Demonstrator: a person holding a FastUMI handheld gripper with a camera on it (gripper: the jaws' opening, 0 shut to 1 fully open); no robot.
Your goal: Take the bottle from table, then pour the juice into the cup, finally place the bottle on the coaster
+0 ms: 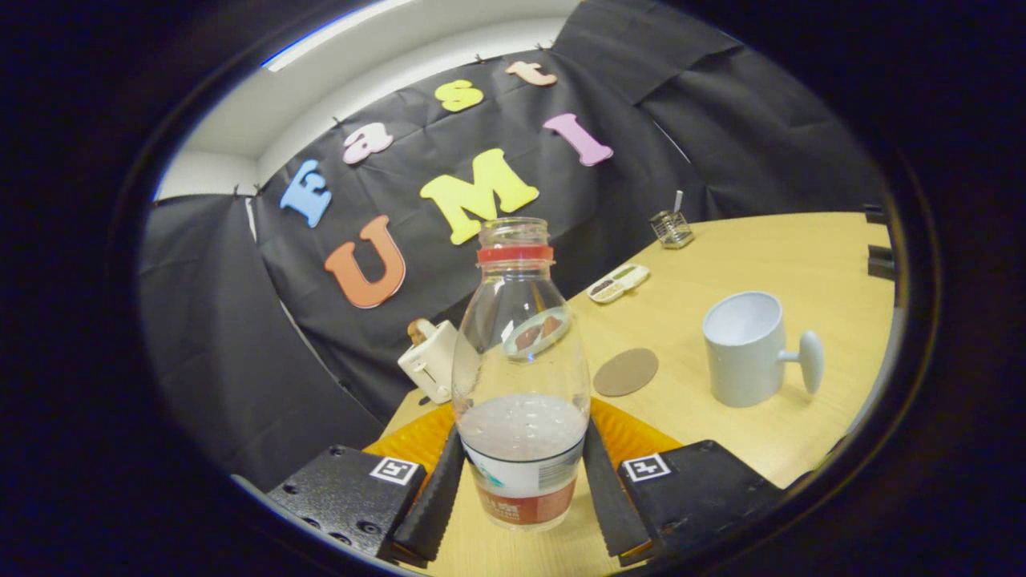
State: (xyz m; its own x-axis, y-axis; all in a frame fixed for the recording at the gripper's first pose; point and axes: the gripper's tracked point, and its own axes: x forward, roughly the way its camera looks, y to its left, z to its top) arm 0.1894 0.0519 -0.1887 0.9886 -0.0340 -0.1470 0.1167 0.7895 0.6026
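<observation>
Bottle (521,377) sat uncapped between claw (521,497) fingers, both pressed on its lower body, bench (721,256) beneath. Grasp step done, I'd judge. Coaster (626,372) right of bottle, cup (745,349) farther right: next carry there, tilt slowly.

A clear, glossy plastic bottle (521,377) is clamped between the ribbed, matt fingers (437,501) of the gripper (523,497), on a smooth pale wood-grain table (761,248). Beside the bottle, a matt, cork-like coaster (625,372) is seen, and beyond it a smooth, satin-finished cup (745,346) and a wire-mesh metal holder (671,228).
</observation>
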